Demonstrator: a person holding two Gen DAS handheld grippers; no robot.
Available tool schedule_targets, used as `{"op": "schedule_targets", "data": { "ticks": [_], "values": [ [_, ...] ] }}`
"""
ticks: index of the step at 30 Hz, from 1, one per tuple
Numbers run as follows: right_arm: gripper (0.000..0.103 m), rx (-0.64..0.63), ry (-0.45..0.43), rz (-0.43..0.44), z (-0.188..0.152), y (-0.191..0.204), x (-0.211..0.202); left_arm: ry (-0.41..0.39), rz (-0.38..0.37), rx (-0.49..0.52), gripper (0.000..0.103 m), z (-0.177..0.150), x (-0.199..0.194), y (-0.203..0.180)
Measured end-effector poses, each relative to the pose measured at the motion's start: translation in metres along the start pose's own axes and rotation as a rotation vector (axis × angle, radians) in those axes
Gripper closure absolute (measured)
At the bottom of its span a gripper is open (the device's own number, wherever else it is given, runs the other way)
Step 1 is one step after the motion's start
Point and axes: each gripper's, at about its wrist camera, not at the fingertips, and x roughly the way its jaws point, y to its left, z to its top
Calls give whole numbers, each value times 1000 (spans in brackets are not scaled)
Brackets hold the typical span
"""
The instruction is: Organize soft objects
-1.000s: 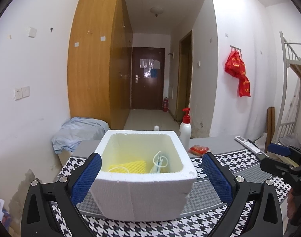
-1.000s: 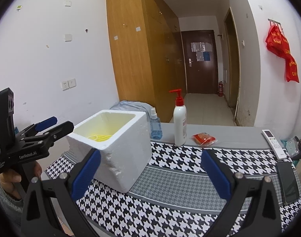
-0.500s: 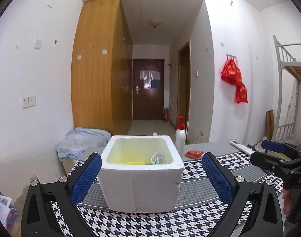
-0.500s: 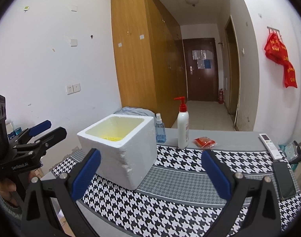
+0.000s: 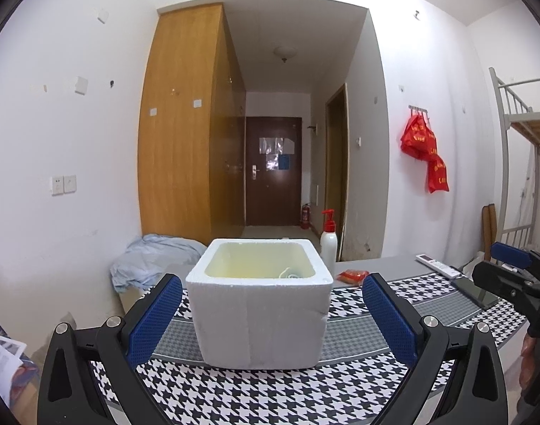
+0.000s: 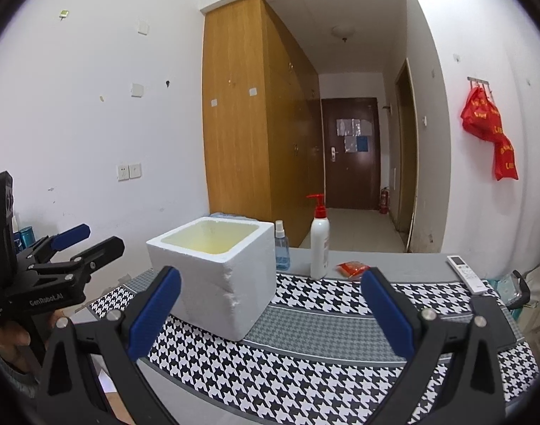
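The white foam box (image 5: pixel 259 304) is sitting on the checkered table cloth (image 6: pixel 305 364) with a face mask (image 5: pixel 290 275) peeking up inside it, and the left gripper (image 5: pixel 270 322) and right gripper (image 6: pixel 270 315) are both hanging wide open and empty, maybe because the soft things look packed away.

Left wrist cam sits low at table edge, looking straight over its spread fingers at the foam box (image 5: pixel 259 301), close & centred, corridor door (image 5: pixel 273 171) beyond. Right wrist cam looks from further right, angled slightly left, box (image 6: pixel 213 272) left of centre, a bit farther off. Both share box, pump bottle (image 6: pixel 319 244), red packet (image 5: pixel 351 276), remote (image 6: pixel 466 272). Each cam catches the other gripper at its frame edge.
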Motion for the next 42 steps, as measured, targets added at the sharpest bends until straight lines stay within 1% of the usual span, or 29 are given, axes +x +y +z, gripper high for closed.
{"op": "schedule_targets", "data": {
  "ticks": [3,11,15,21,24,28,34,42],
  "values": [
    [0,4,-16,-19,-6,0,-3,-16,15,2,1,-7,-6,-2],
    [0,18,-26,13,-21,2,-6,-35,8,-14,1,-18,-17,0],
    [0,22,-24,17,-26,3,-6,-38,25,-14,1,-27,-20,3],
    [0,19,-6,46,-35,9,-6,-5,21,-21,1,-36,-20,1],
    [0,12,-3,54,-36,13,-7,-12,20,-26,1,-40,-22,2],
    [0,8,2,68,-40,16,-7,-4,41,-37,1,-45,-22,5],
    [0,5,24,85,-44,21,-1,6,40,-38,1,-48,-27,3],
    [0,-4,17,75,-44,25,-5,3,26,-38,1,-46,-31,1]
  ]
}}
